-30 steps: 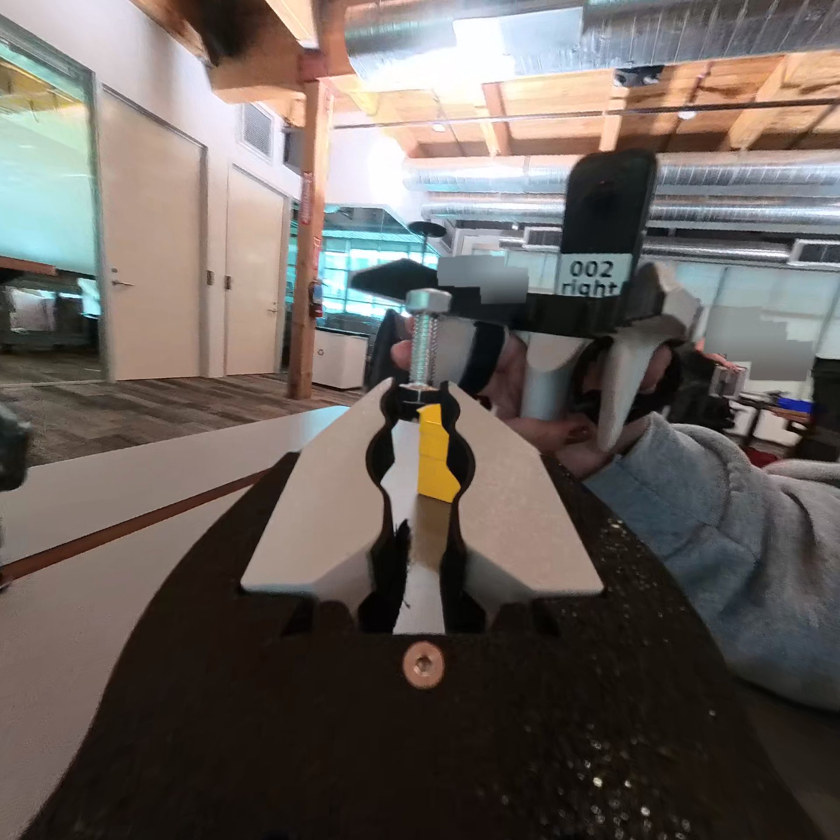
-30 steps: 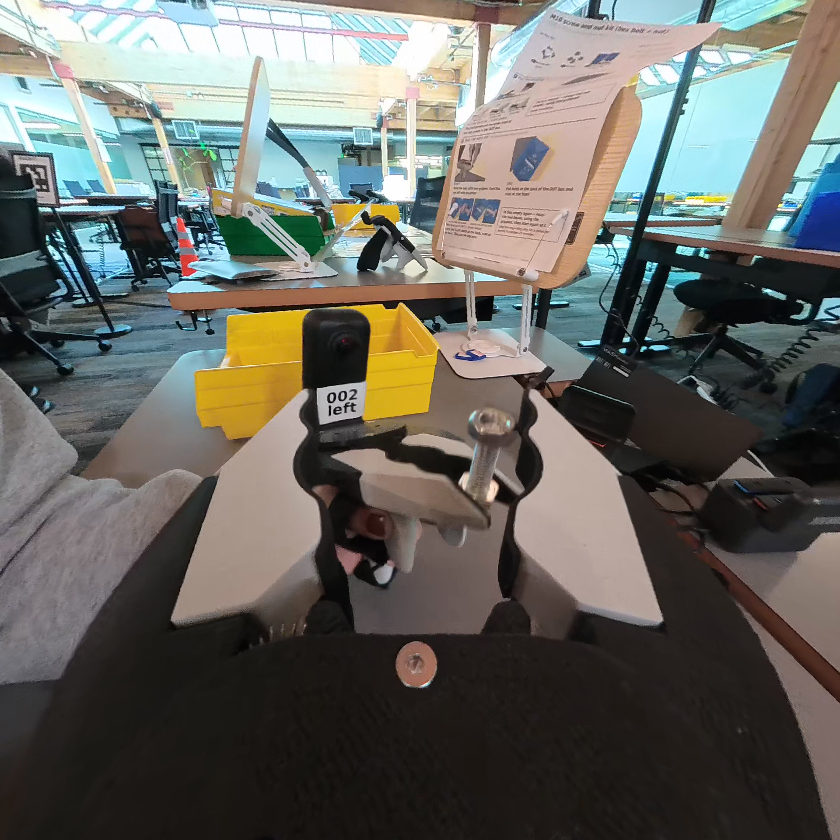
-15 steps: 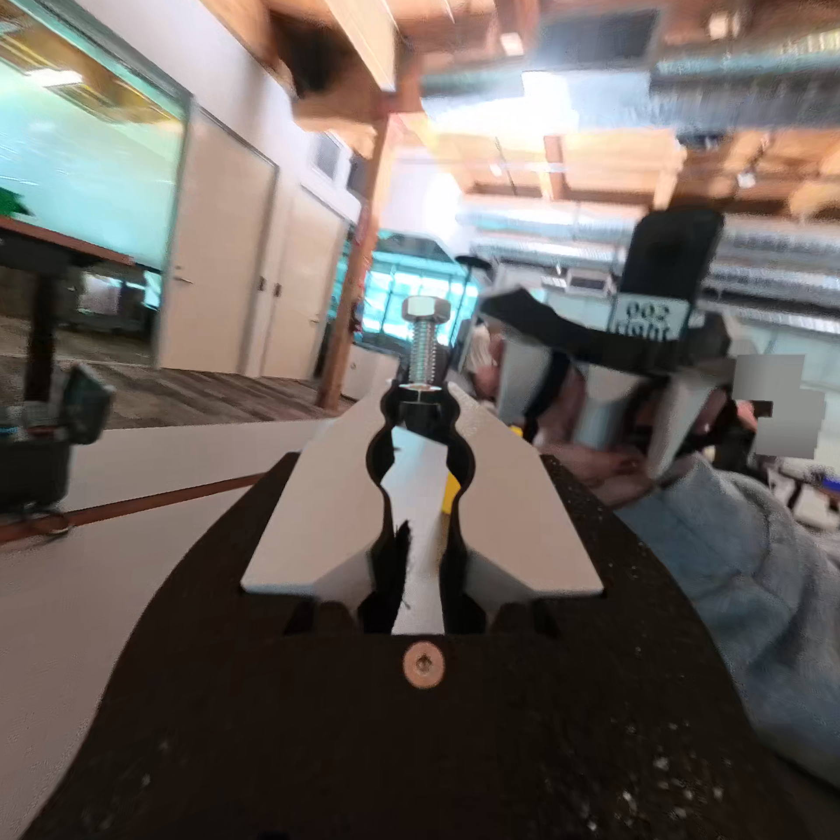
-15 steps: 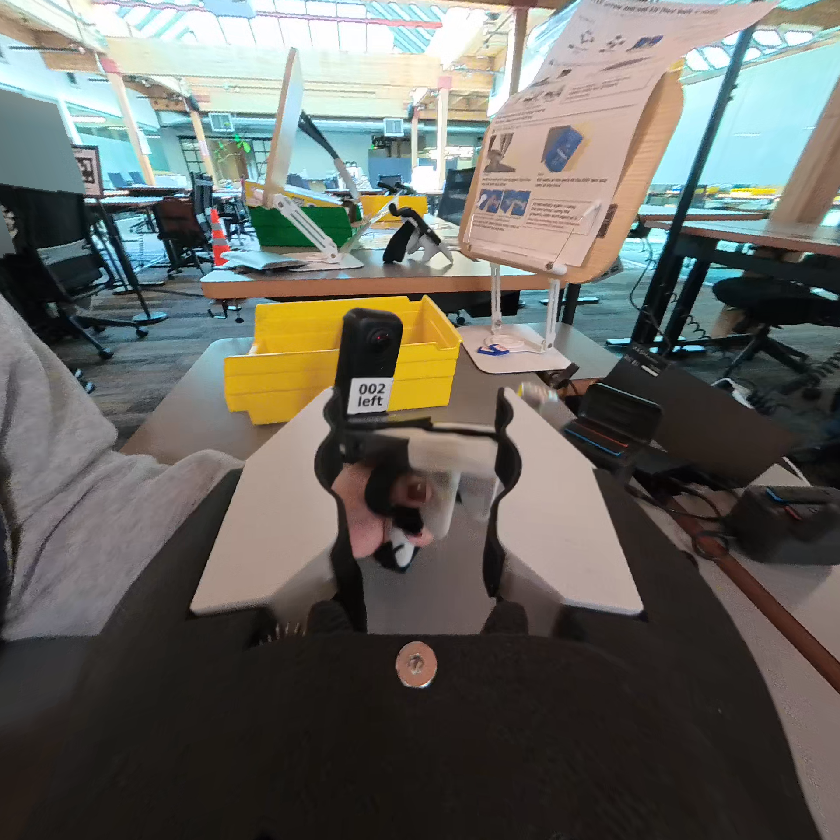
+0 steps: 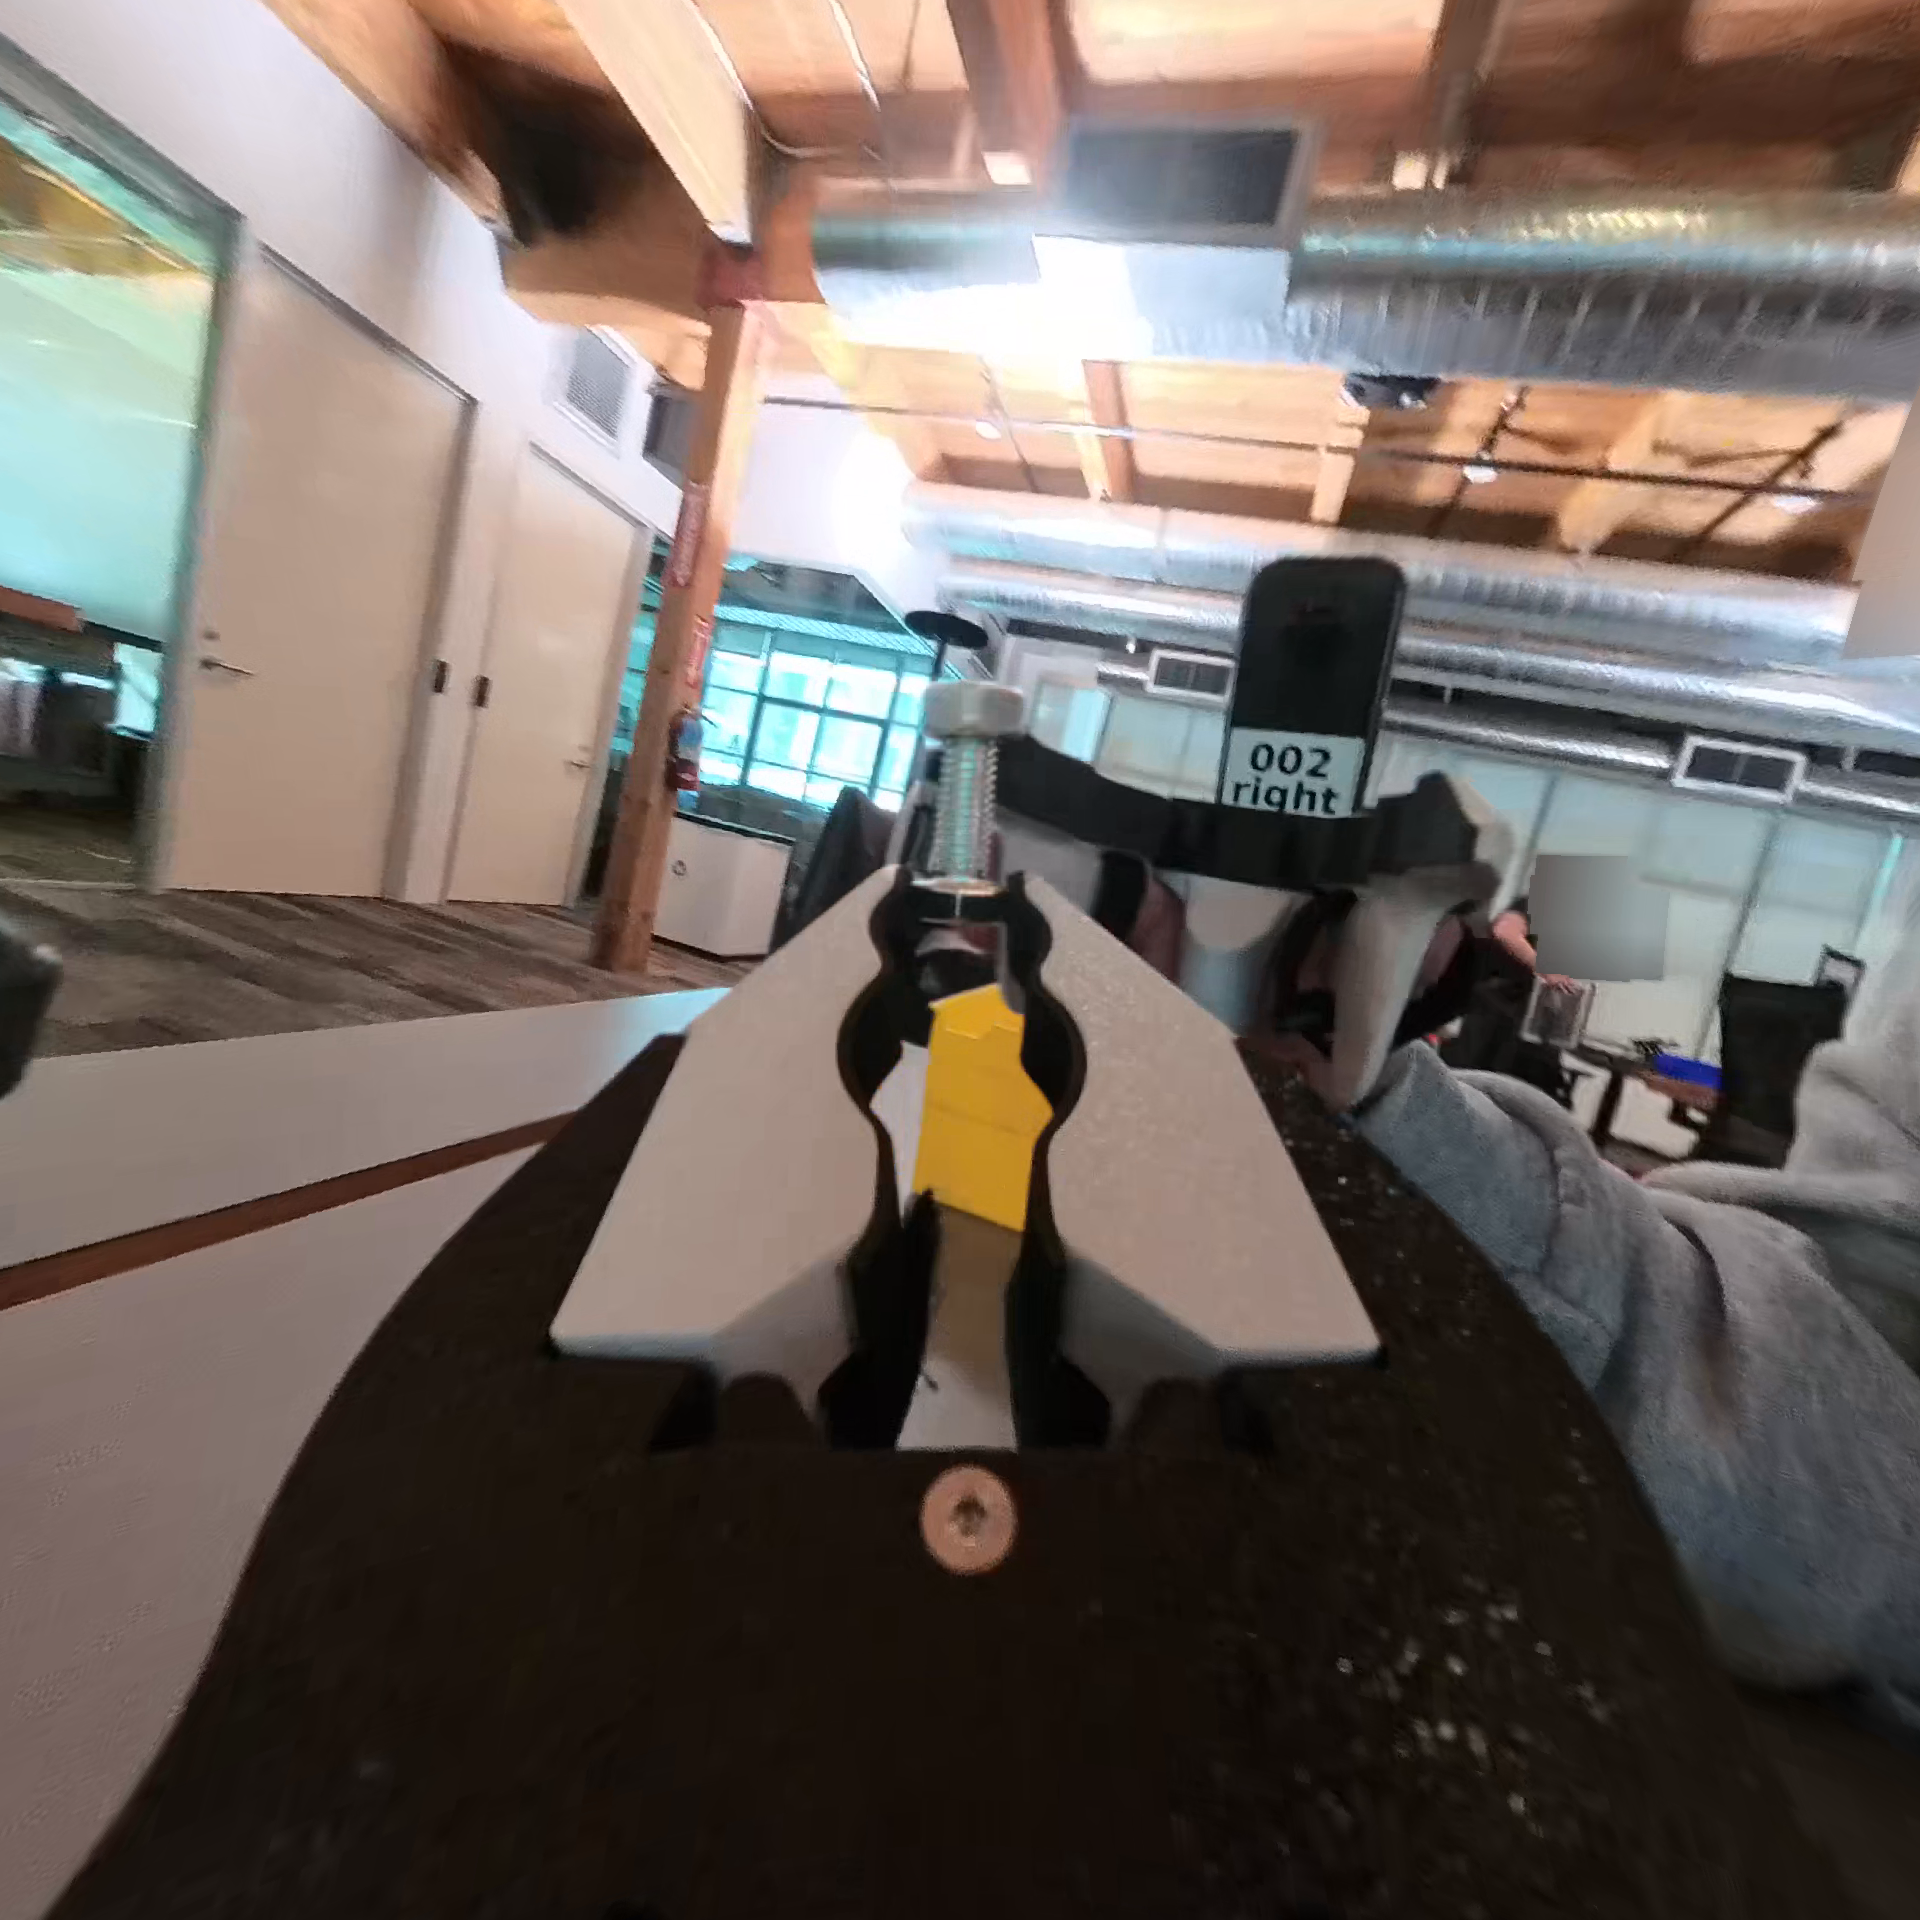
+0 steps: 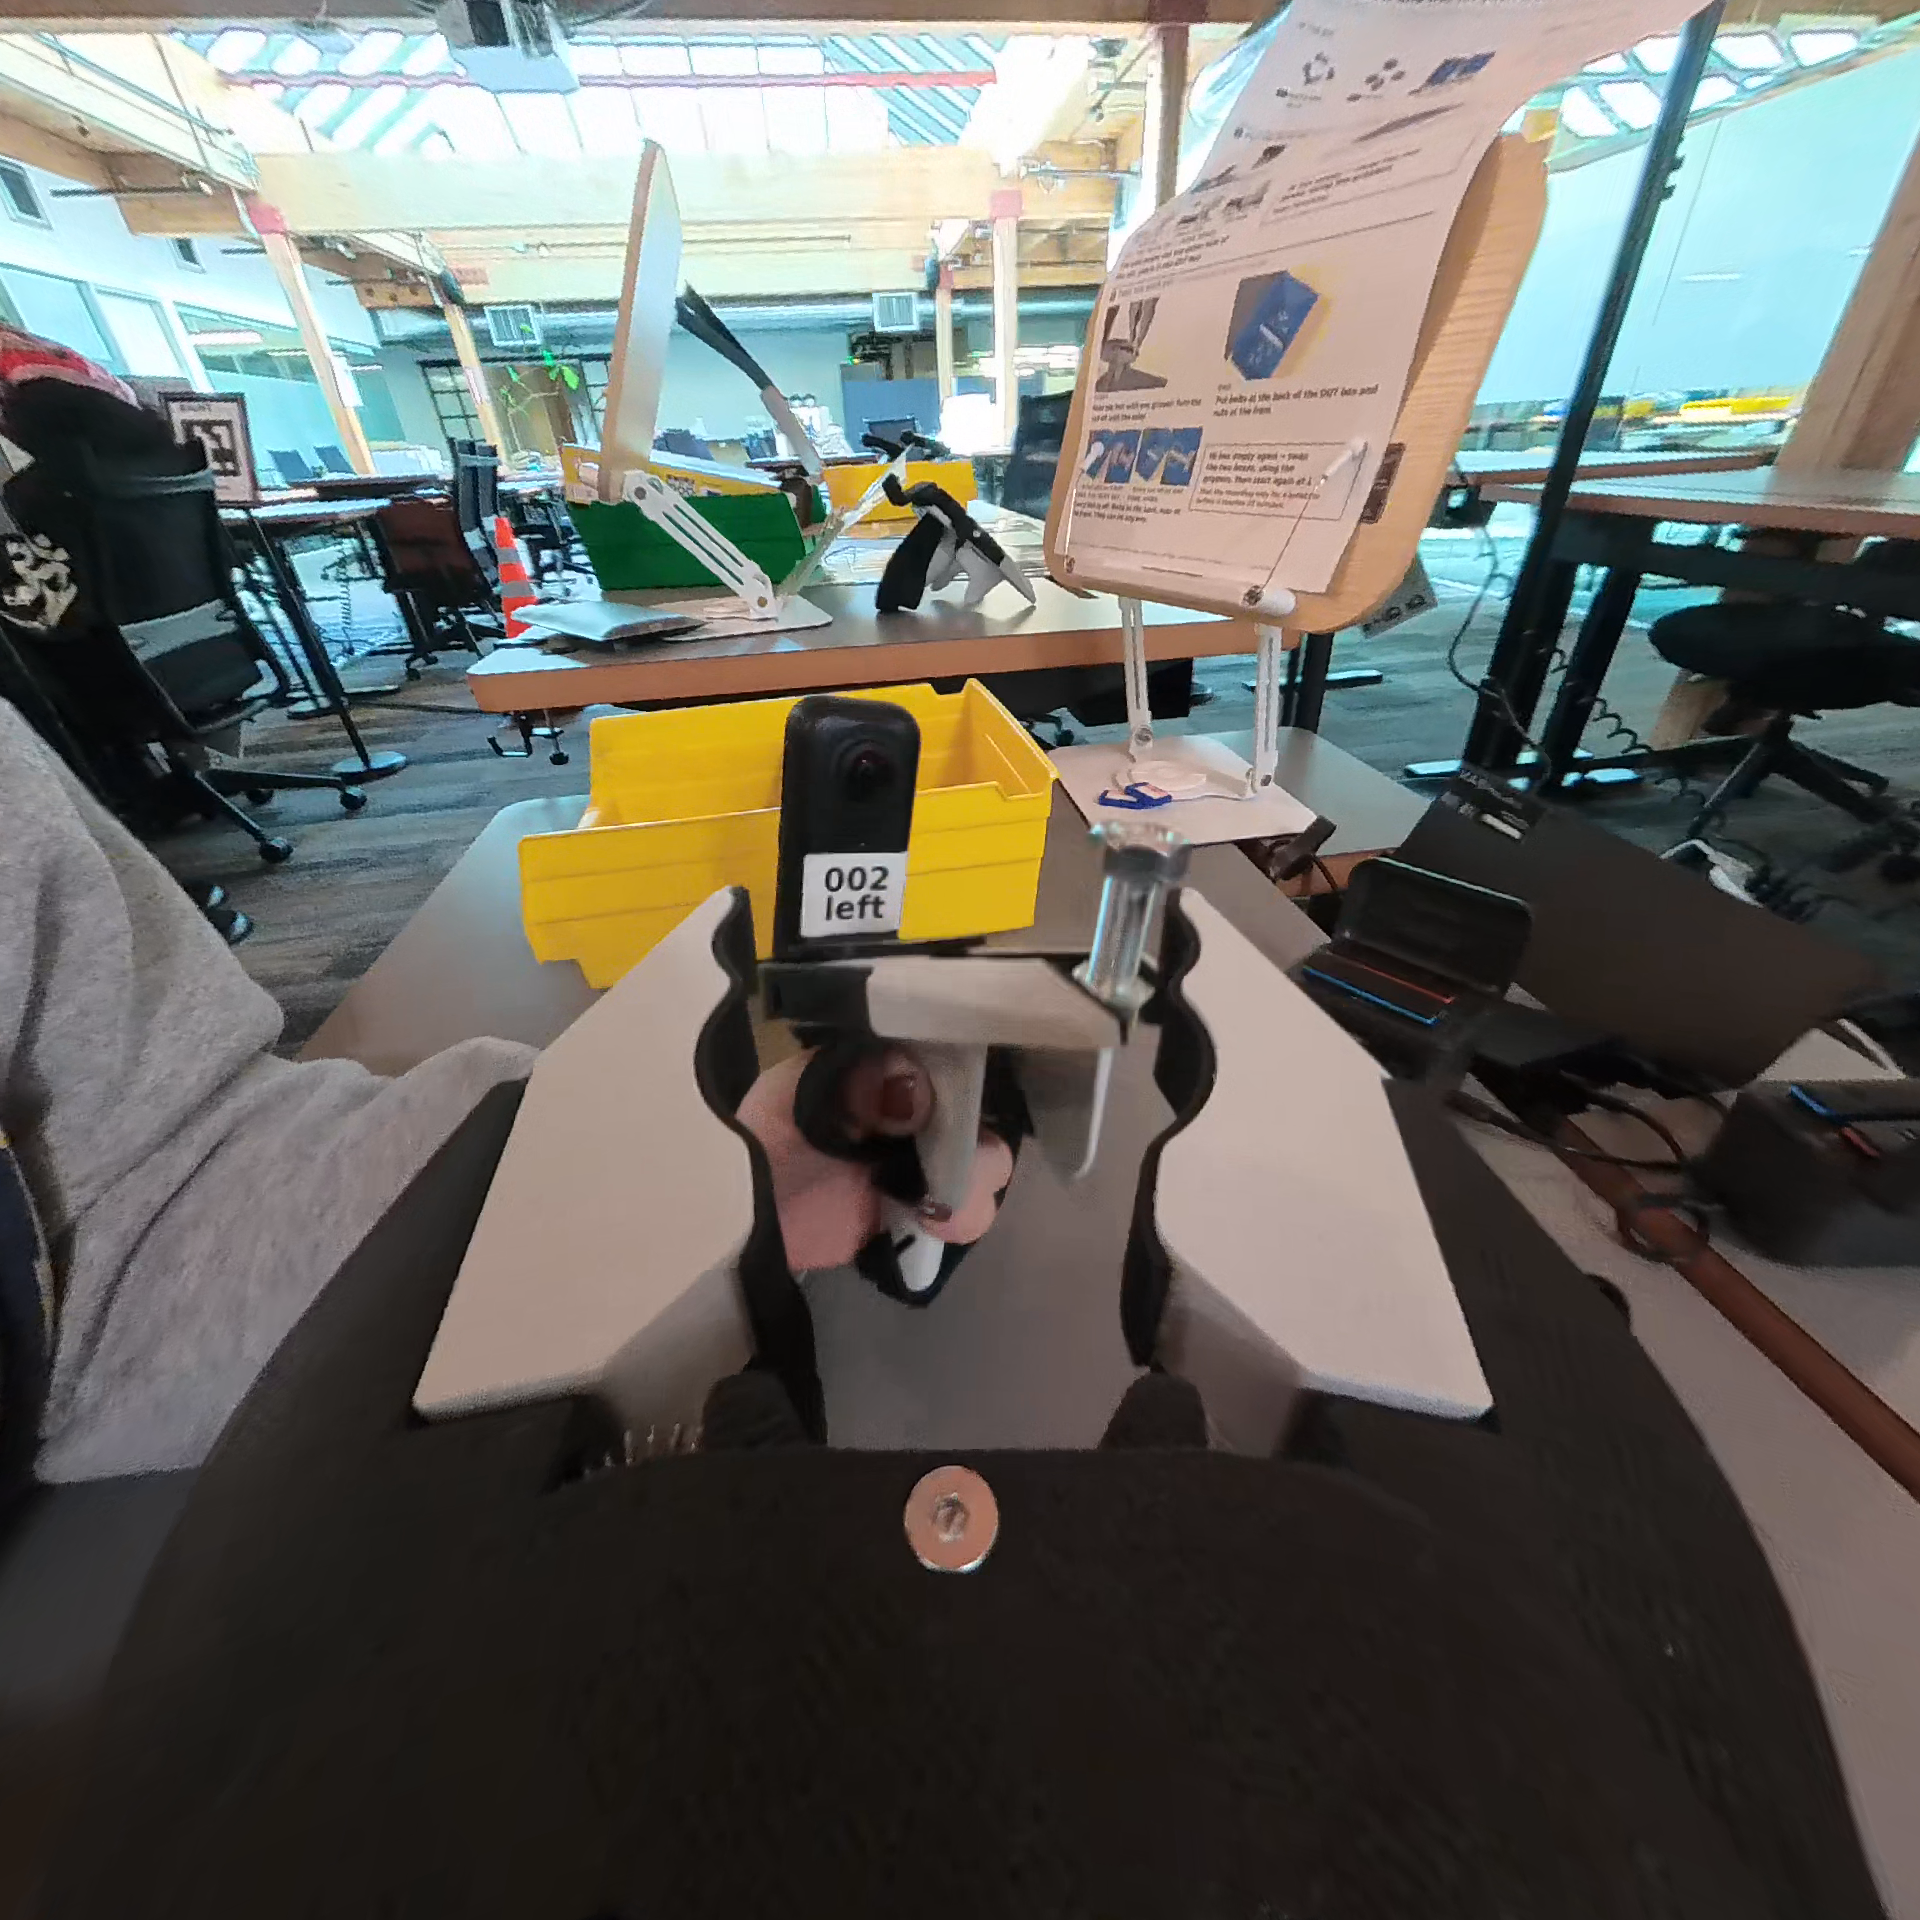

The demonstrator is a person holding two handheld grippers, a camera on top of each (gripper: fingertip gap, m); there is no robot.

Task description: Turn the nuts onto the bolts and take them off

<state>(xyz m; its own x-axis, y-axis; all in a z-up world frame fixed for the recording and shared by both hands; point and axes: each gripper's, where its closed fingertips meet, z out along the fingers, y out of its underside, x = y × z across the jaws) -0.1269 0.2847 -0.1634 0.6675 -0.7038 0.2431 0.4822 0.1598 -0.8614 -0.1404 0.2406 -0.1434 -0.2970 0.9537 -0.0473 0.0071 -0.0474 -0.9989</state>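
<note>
Left tongs (image 5: 961, 914) clamp nearly closed at their tips on the lower end of an upright bolt (image 5: 968, 790), its hex head topmost, raised over the grey counter (image 5: 312, 1081) with open air around it. Right tongs (image 6: 961, 935) face them, spread wide and gripping nothing; the bolt (image 6: 1127, 914) stands just inside their right finger (image 6: 1299, 1122). Only the right wrist view shows the yellow bin (image 6: 675, 831) behind the bolt, and a hand (image 6: 831, 1184) under the left tongs.
</note>
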